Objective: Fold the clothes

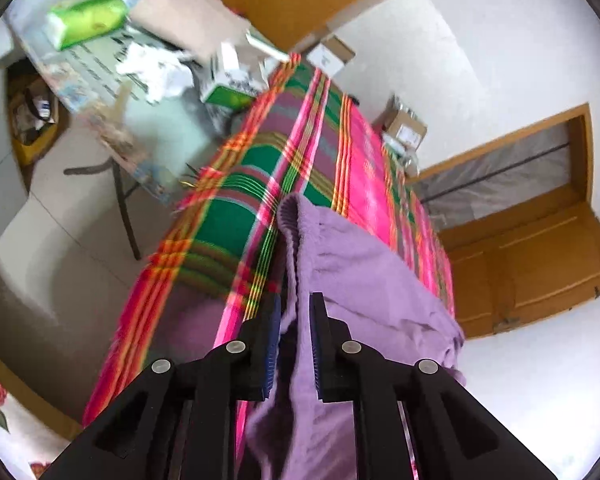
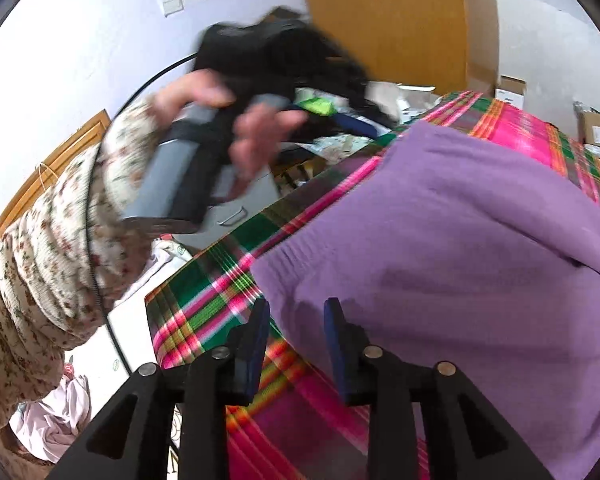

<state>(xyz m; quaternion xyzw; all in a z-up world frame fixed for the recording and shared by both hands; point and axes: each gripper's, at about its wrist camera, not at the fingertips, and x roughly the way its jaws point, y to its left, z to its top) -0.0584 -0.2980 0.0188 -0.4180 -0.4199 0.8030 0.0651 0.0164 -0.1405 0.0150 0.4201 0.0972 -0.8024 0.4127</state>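
Note:
A purple knit garment (image 1: 360, 272) hangs up off the bed's bright plaid cloth (image 1: 260, 168). My left gripper (image 1: 296, 320) is shut on a bunched fold of it near the ribbed hem. In the right wrist view the same purple garment (image 2: 460, 220) lies spread over the plaid cloth (image 2: 204, 296). My right gripper (image 2: 296, 320) is open just above its near left corner, and nothing is pinched between its blue pads. A hand (image 2: 260, 140) in a floral sleeve (image 2: 60, 240) holds a grey handle (image 2: 172, 184), blurred.
A cluttered folding table (image 1: 112, 136) with a green tissue pack (image 1: 88, 24) stands left of the bed. Cardboard boxes (image 1: 406, 124) sit at the far end, beside a wooden door (image 1: 540, 260). A grey drawer unit (image 2: 236, 204) and pale clothes on the floor (image 2: 56, 412) lie left.

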